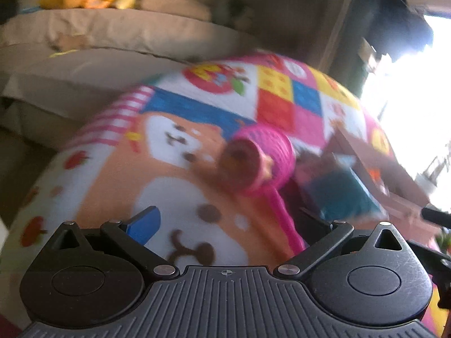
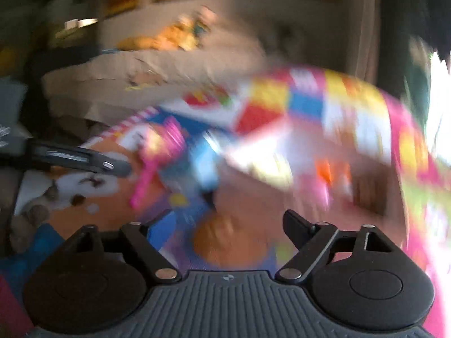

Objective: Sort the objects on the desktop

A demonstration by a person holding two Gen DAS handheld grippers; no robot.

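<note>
Both views are blurred by motion. My left gripper [image 1: 228,219] is open and empty over a colourful cartoon mat [image 1: 174,174]. Ahead of it lies a pink basket-like toy [image 1: 262,157] with a long pink handle, and beside that a teal and blue box [image 1: 344,191]. My right gripper [image 2: 225,225] is open and empty. Below it sits an orange round object [image 2: 225,242]. The pink toy [image 2: 166,140] and a blue box [image 2: 203,163] show ahead of it. The left gripper's finger [image 2: 84,160] reaches in from the left.
A brown cardboard box [image 1: 389,174] stands at the right on the mat; it also shows in the right wrist view [image 2: 338,174]. A beige sofa [image 1: 112,33] with yellow plush toys lies behind the mat. Bright window light fills the right edge.
</note>
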